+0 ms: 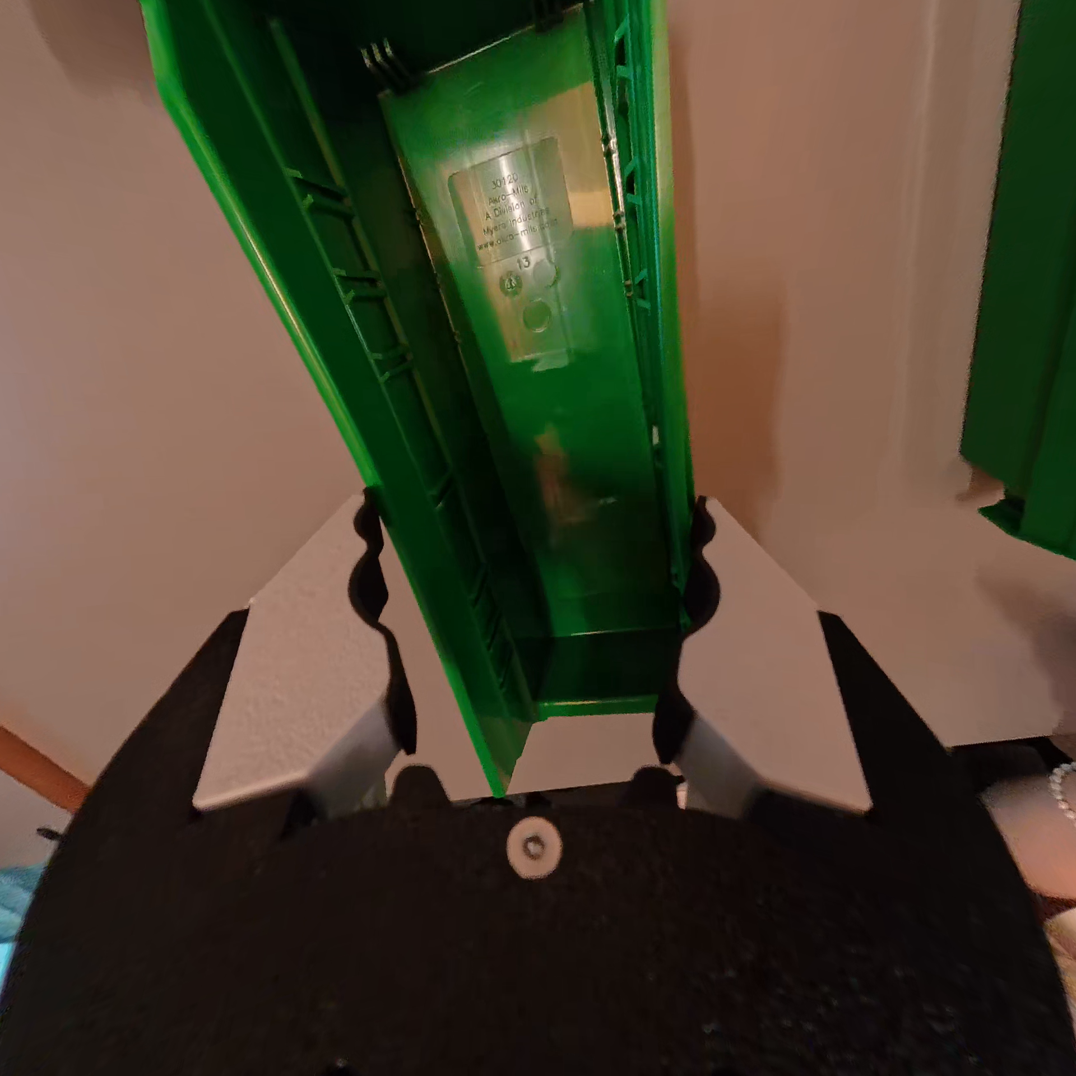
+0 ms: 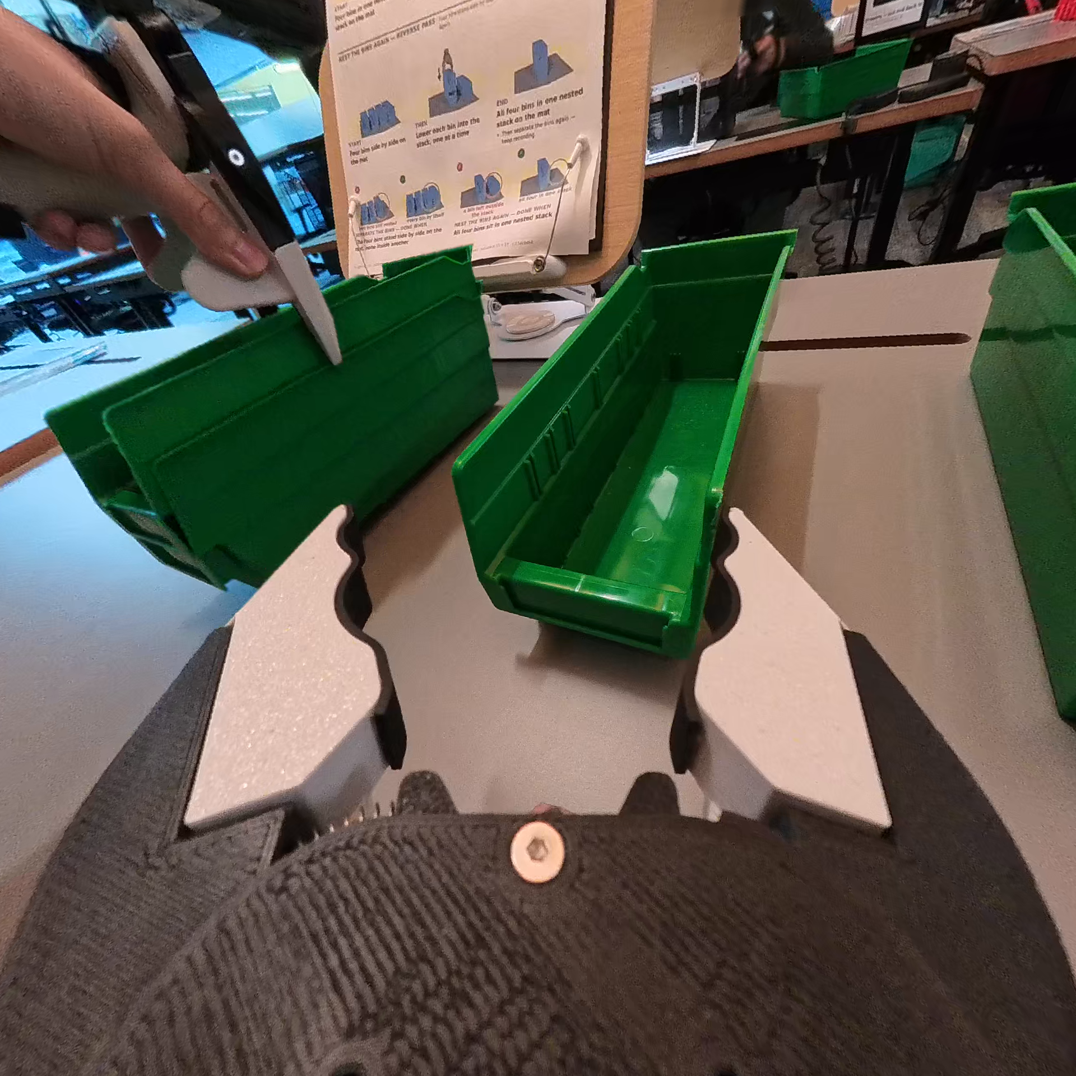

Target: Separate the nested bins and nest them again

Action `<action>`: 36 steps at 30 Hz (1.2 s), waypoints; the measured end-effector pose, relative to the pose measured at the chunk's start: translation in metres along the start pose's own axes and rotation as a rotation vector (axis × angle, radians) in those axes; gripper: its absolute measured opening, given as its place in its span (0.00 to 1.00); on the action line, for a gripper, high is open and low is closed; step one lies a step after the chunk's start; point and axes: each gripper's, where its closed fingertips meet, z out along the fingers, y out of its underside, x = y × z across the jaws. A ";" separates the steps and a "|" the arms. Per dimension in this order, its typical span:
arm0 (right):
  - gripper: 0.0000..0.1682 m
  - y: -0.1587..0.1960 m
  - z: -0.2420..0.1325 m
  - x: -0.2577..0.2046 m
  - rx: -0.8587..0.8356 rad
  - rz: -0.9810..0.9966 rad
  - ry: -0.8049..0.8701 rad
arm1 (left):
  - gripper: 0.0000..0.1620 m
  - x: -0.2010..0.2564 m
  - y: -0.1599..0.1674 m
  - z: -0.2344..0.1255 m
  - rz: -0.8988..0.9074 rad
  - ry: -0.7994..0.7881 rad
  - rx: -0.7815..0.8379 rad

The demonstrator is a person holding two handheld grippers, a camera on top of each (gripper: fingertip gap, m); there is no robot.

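Left wrist view: the nested green bins run from the centre up to 12 o'clock and are cut off by the top edge, so their far end is hidden. The left gripper has its fingers spread to either side of the stack's walls; whether the pads actually press them cannot be told. A second green bin at 3 o'clock is blurred and cropped by the right edge. Pale table lies bare at 9 o'clock.

Right wrist view: the right gripper stands spread wide, holding nothing, its right finger just beside the near corner of a single open bin resting on the table. At 10 o'clock the nested stack is tipped on its side, a person's hand angling the left gripper down onto its upper rim. Another bin at 3 o'clock is cut off. An instruction sheet stands at 12 o'clock. Open table separates the stack from the single bin.
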 end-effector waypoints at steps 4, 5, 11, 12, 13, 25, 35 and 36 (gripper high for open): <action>0.70 0.000 0.000 0.000 0.000 0.003 0.001 | 0.63 -0.010 0.003 -0.004 0.009 -0.039 -0.002; 0.71 0.000 0.001 0.000 -0.001 0.002 0.002 | 0.63 -0.011 0.003 -0.005 -0.001 -0.033 0.006; 0.72 0.002 0.002 -0.004 -0.016 -0.013 0.001 | 0.63 -0.019 0.006 -0.012 -0.023 -0.001 0.044; 0.72 0.002 0.002 -0.005 -0.019 -0.015 -0.001 | 0.63 -0.020 0.007 -0.014 -0.024 -0.002 0.047; 0.71 0.002 0.002 -0.006 -0.021 -0.018 -0.002 | 0.63 -0.023 0.008 -0.016 -0.023 -0.009 0.047; 0.76 0.001 0.001 -0.012 -0.035 -0.053 0.005 | 0.59 -0.046 0.021 -0.023 0.010 -0.086 0.046; 0.75 -0.010 -0.006 -0.015 -0.009 -0.079 0.007 | 0.57 -0.044 0.016 -0.025 -0.027 -0.033 0.085; 0.75 -0.011 -0.006 -0.016 -0.008 -0.084 0.005 | 0.57 -0.044 0.016 -0.024 -0.030 -0.040 0.085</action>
